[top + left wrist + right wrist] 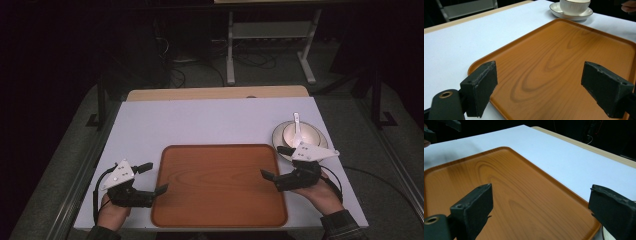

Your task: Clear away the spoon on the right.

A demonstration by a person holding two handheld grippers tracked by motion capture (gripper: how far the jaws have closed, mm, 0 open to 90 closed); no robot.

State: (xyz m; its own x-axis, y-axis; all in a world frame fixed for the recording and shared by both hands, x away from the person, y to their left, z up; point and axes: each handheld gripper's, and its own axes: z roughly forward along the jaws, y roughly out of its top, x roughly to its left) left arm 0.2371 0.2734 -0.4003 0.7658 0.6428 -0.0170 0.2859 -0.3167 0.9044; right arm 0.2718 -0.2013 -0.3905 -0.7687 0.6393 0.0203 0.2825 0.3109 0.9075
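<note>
A brown wooden tray [220, 185] lies flat on the white table [200, 120], near its front edge, with nothing on it. My left gripper [154, 178] hovers at the tray's left rim, jaws wide open and nothing between them; its own view looks across the tray [564, 65]. At the tray's right rim my right gripper [276, 162] is also open and holds nothing, with the tray [506, 192] under its jaws. Just behind the right gripper stands a white bowl [300, 133] with a white spoon [296, 126] in it, on a saucer [279, 129].
The bowl [574, 6] and saucer [564, 12] stand beyond the tray's far corner in the left gripper view. A light wooden strip [215, 93] borders the table's far edge. A metal frame [270, 35] and cables stand on the floor behind.
</note>
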